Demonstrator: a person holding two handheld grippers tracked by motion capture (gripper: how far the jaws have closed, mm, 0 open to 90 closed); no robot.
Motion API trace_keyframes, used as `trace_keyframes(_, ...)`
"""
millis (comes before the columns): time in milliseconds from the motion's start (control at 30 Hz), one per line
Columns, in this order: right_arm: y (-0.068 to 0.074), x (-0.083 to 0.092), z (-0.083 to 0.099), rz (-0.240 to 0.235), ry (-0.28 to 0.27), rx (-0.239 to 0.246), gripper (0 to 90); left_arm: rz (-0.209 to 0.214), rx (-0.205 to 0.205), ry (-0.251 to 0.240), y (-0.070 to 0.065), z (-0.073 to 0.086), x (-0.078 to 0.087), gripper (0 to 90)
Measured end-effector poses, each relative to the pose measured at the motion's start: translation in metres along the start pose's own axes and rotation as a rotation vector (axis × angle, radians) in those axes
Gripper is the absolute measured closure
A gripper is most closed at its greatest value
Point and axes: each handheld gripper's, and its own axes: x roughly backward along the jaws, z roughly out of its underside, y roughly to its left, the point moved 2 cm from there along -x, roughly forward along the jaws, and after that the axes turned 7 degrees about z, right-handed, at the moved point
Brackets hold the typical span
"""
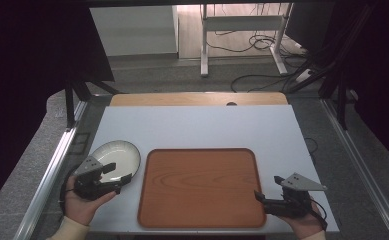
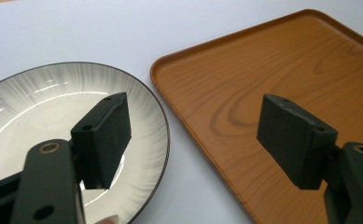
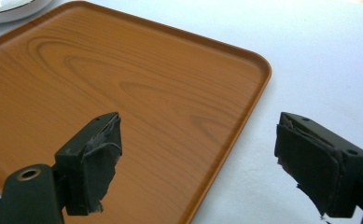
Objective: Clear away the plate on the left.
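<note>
A brown wood-grain tray (image 1: pixel 200 186) lies at the middle front of the white table (image 1: pixel 197 125), and nothing rests on it. Left of the tray sits a white plate (image 1: pixel 116 155) with a dark rim, also bare. My left gripper (image 1: pixel 120 173) hovers open over the plate's near edge. In the left gripper view one finger hangs above the plate (image 2: pixel 39 116) and the other above the tray (image 2: pixel 244 93). My right gripper (image 1: pixel 259 196) is open at the tray's front right corner; the right gripper view has its jaws straddling the tray's (image 3: pixel 123 79) right rim.
Bare white tabletop lies behind the tray and plate. A strip of wood (image 1: pixel 197 98) runs along the table's far edge. Metal rails (image 1: pixel 52 170) flank the table on both sides. Beyond it are a desk frame (image 1: pixel 242 35) and floor cables (image 1: pixel 262 75).
</note>
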Motion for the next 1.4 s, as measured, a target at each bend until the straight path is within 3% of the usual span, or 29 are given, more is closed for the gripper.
trace_keyframes(433, 0.000, -0.001, 0.001, 0.005, 0.007, 0.005, 15.8, 0.015, 0.035, 0.002, 0.010, -0.008, 0.003, 25.6)
trace_keyframes(800, -0.002, -0.002, 0.002, 0.009, 0.018, 0.005, 15.9, -0.011, 0.067, -0.007, 0.027, -0.021, 0.003, 25.4)
trace_keyframes(1233, -0.003, -0.003, 0.003, 0.017, 0.030, 0.004, 15.9, -0.039, 0.101, -0.021, 0.045, -0.026, 0.004, 25.6)
trace_keyframes(1400, -0.003, -0.004, 0.003, 0.016, 0.031, 0.002, 16.0, -0.062, 0.129, -0.027, 0.059, -0.026, 0.005, 25.6)
